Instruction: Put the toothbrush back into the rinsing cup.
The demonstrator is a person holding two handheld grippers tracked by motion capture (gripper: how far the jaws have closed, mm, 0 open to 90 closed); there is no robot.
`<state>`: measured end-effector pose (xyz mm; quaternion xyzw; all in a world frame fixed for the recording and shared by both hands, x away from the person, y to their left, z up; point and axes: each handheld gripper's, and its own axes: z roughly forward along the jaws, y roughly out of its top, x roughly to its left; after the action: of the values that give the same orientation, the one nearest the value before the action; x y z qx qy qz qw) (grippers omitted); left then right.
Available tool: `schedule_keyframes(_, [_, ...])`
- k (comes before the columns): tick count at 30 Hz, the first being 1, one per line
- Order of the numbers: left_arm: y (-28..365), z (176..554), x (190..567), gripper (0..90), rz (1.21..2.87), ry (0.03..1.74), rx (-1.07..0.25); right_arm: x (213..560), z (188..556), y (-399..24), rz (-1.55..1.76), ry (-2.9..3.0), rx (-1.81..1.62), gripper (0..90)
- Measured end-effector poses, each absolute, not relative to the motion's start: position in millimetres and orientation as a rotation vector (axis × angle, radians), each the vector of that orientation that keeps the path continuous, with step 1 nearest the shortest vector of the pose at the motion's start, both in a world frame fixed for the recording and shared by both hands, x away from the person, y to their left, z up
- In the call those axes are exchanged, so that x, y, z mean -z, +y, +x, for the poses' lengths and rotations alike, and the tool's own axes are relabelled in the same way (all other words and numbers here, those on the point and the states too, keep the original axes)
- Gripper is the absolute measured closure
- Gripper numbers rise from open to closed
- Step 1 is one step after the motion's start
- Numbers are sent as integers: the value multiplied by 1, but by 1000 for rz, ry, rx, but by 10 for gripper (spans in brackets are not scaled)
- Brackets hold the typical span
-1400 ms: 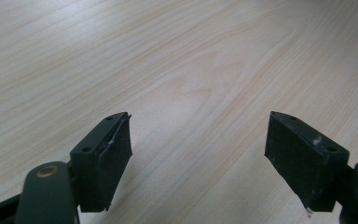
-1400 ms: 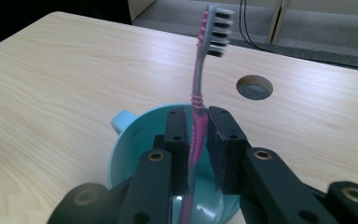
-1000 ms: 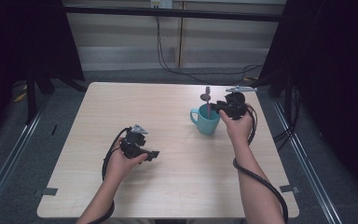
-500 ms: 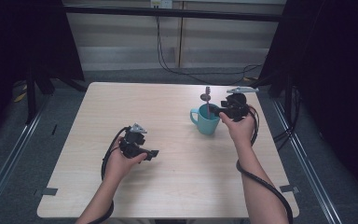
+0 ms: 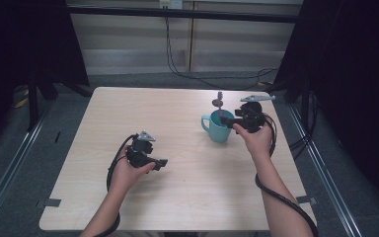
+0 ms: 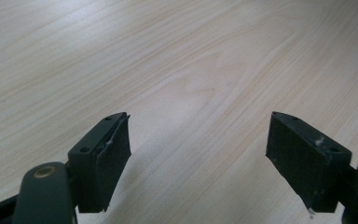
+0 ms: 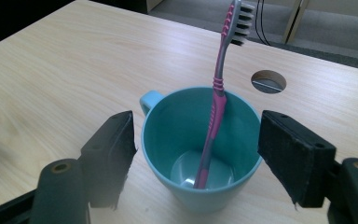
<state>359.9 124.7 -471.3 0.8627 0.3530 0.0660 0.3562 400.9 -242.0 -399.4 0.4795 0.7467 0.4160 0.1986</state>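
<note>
Mug (image 7: 200, 154), teal, sat centre-right of frame on the surface (image 5: 177, 113) w/ pink toothbrush (image 7: 216, 98) leaning inside, bristles up. Prob. light, rigid, smooth-walled; best taken across the body or by the handle, brush by its upper stem. Right gripper (image 7: 193, 158) jaws stood apart either side of mug, not touching. Left gripper (image 6: 198, 158) jaws apart over bare wood, lower left, well apart from mug

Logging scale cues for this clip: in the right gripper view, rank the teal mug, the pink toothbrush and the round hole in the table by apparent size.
1. Teal mug
2. Pink toothbrush
3. Round table hole, though it lies farther from the camera, so its true size is unsure.
</note>
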Motion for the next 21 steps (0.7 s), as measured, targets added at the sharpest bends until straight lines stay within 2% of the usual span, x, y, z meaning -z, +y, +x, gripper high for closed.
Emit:
schedule_keyframes(7, [125,359,468,211,2235,906,-178,394,390,-246,1314,2116,-1180,223])
schedule_keyframes(21, [127,360,464,178,2233,897,-187,393,375,-256,1294,2144,-1213,204])
